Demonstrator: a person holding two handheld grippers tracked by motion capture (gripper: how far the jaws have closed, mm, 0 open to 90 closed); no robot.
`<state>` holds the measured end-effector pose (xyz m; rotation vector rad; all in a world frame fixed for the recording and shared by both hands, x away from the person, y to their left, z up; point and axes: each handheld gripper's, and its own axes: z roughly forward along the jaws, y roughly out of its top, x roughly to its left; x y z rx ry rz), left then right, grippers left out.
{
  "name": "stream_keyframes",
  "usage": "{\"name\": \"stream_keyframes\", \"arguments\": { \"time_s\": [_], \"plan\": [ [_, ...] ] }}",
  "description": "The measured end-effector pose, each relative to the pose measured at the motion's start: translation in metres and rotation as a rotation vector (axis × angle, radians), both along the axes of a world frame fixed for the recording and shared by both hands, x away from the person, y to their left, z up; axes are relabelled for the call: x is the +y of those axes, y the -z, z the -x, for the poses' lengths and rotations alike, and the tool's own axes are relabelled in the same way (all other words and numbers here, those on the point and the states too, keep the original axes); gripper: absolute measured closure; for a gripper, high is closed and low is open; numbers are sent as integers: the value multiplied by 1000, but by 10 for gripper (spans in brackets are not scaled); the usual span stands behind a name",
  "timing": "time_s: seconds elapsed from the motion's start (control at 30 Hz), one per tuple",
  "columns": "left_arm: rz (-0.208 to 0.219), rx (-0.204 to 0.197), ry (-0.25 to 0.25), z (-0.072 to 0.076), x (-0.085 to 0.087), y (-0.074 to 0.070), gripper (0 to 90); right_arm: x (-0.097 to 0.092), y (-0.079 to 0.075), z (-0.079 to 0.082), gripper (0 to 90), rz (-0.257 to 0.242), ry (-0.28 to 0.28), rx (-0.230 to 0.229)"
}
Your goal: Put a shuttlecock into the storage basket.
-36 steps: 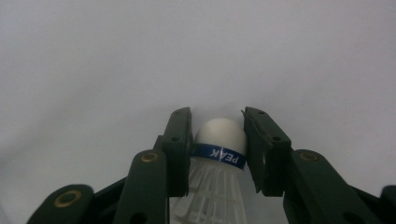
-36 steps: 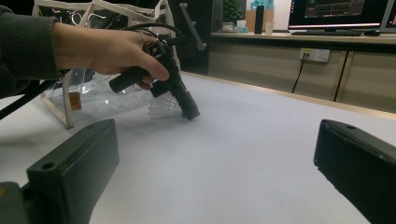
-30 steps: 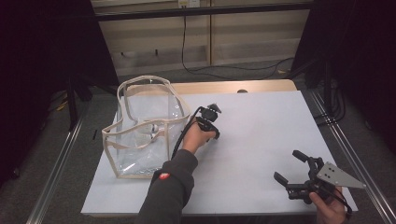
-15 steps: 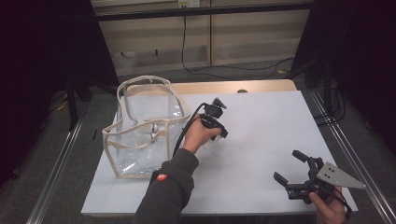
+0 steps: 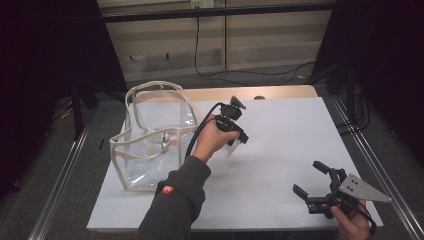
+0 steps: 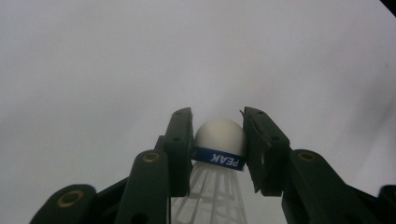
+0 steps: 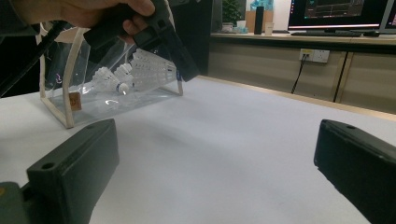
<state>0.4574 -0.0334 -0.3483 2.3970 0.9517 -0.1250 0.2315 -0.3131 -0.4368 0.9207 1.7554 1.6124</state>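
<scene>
A white shuttlecock (image 6: pixel 219 140) with a blue "PEAK" band sits between the jaws of my left gripper (image 6: pixel 218 122), which is shut on its cork head. From above, that gripper (image 5: pixel 239 142) hangs over the white table beside a clear bag with beige trim (image 5: pixel 150 145), and the shuttlecock's feathers (image 5: pixel 229 150) show under it. In the right gripper view the held shuttlecock (image 7: pixel 152 70) hangs in front of the bag (image 7: pixel 70 100), and another shuttlecock (image 7: pixel 106 78) lies inside the bag. My right gripper (image 5: pixel 309 178) rests low at the table's front right, open, with nothing between its jaws (image 7: pixel 215 154).
The white table top (image 5: pixel 280 135) stretches between the two grippers. A black cable (image 5: pixel 197 132) trails from the left gripper along the sleeve. Metal rails (image 5: pixel 60 170) run along both sides of the table, and cables lie on the floor behind it.
My left gripper has risen from the table surface with the shuttlecock in its jaws, moving slightly right of the bag. The right gripper has stayed in place.
</scene>
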Motion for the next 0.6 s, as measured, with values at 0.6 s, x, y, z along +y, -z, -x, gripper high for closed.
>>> {"name": "stream_keyframes", "arguments": {
  "time_s": [0.6],
  "plan": [
    [17,15,4,5,3,-36,643,0,0,0,0,-1,1,-2]
  ]
}}
